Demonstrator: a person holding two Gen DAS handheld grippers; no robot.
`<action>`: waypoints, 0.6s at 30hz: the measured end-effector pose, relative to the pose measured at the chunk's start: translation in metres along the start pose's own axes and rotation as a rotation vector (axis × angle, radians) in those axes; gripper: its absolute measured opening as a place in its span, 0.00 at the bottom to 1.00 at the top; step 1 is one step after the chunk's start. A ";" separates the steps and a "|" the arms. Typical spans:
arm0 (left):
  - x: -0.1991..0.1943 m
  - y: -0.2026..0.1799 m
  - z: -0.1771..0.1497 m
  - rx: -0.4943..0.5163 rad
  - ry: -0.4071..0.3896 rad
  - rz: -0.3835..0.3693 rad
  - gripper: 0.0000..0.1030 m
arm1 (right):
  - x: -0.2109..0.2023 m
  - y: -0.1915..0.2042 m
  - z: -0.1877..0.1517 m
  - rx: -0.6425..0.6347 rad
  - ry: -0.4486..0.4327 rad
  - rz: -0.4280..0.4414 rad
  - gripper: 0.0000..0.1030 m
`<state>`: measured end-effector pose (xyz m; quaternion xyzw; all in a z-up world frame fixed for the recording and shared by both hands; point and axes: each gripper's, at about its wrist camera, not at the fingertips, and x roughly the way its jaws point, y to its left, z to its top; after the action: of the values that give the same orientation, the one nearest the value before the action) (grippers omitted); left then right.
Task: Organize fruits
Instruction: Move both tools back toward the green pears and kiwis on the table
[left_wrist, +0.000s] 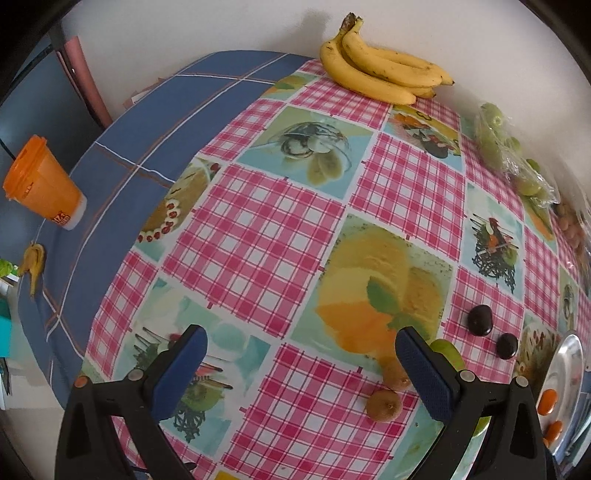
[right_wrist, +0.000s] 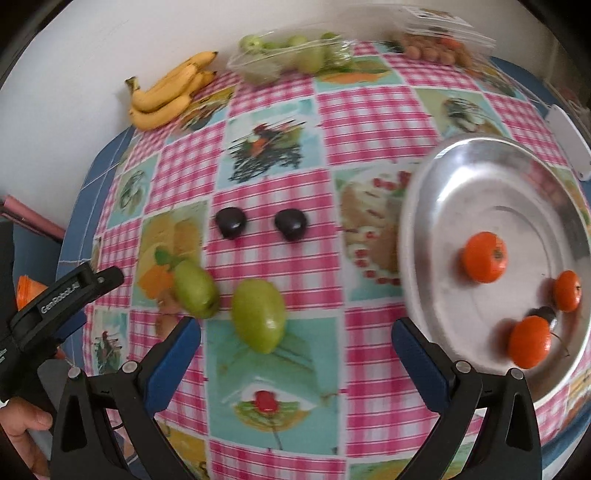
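Observation:
A round metal tray (right_wrist: 461, 177) at the right holds three mandarins (right_wrist: 484, 256); its edge shows in the left wrist view (left_wrist: 569, 354). Two green fruits (right_wrist: 258, 314) and two dark plums (right_wrist: 231, 222) lie on the checked tablecloth. Two kiwis (left_wrist: 384, 404) lie by my left gripper's right finger, with the plums (left_wrist: 479, 319) beyond. My left gripper (left_wrist: 301, 365) is open and empty above the cloth. My right gripper (right_wrist: 297, 356) is open and empty, with one green fruit just beyond its fingertips. The left gripper's body (right_wrist: 55, 299) shows at the left.
A banana bunch (left_wrist: 380, 70) lies at the back by the wall. Bagged green fruits (right_wrist: 291, 55) and a pack of small brown fruits (right_wrist: 436, 48) sit at the far edge. An orange cup (left_wrist: 42, 184) and a banana peel (left_wrist: 33, 262) lie at the left.

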<state>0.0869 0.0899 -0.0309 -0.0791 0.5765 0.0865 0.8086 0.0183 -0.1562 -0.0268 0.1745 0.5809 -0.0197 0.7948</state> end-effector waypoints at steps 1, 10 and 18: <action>0.001 -0.001 0.000 0.002 0.003 -0.003 1.00 | 0.002 0.003 0.000 -0.005 0.002 0.002 1.00; 0.010 -0.015 -0.004 0.046 0.039 -0.060 1.00 | 0.025 0.010 -0.001 -0.030 0.052 -0.026 1.00; 0.024 -0.026 -0.010 0.095 0.098 -0.064 1.00 | 0.041 0.007 -0.002 -0.034 0.089 -0.030 1.00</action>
<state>0.0919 0.0634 -0.0559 -0.0631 0.6163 0.0293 0.7845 0.0313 -0.1423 -0.0635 0.1530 0.6185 -0.0141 0.7706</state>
